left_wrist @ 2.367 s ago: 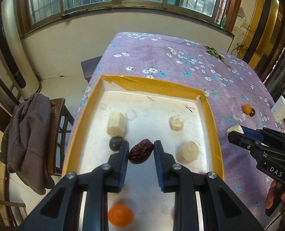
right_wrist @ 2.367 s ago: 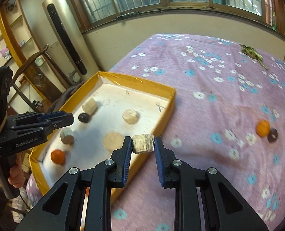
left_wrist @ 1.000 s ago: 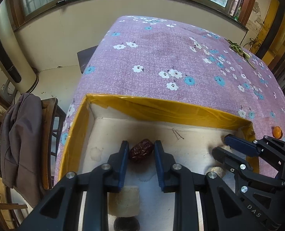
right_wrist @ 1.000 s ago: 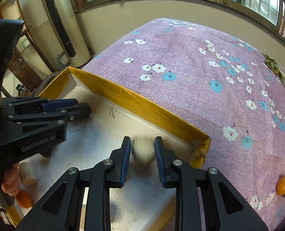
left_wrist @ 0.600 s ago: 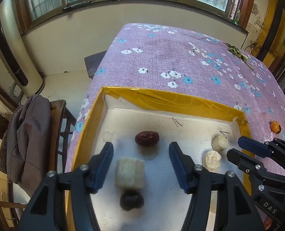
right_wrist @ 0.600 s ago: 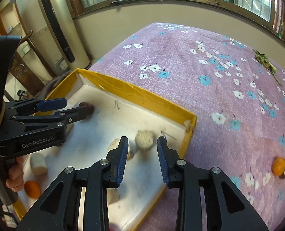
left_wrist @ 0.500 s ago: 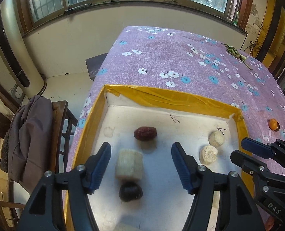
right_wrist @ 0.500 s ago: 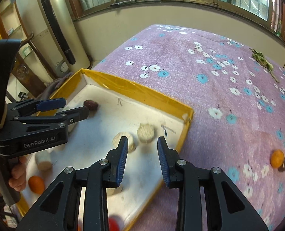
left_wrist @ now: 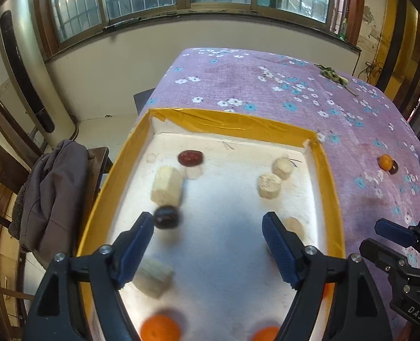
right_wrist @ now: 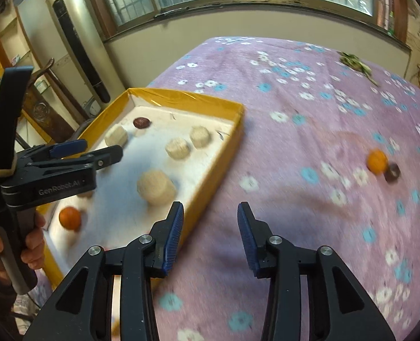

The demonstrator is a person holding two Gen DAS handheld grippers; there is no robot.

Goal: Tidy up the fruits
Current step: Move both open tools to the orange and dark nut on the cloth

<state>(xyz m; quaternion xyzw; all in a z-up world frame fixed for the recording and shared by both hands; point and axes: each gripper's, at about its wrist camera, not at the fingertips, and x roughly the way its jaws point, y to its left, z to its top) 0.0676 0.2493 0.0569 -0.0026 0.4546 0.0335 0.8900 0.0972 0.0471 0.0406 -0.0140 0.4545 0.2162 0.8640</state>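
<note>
now both left gripper (left_wrist: 208, 244) and right gripper (right_wrist: 210, 236) gape, just opening, empty

The left black two-finger gripper with blue ribbed pads (left_wrist: 208, 245) is being held tilted steeply downward, its jaws having just been opening, now set wide with nothing between them. The right black two-finger gripper with blue ribbed pads (right_wrist: 210, 237) is being pointed downward likewise, its jaws having just been opening, nothing gripped. The left handle is being clasped by a bare hand (right_wrist: 25, 245).
</note>
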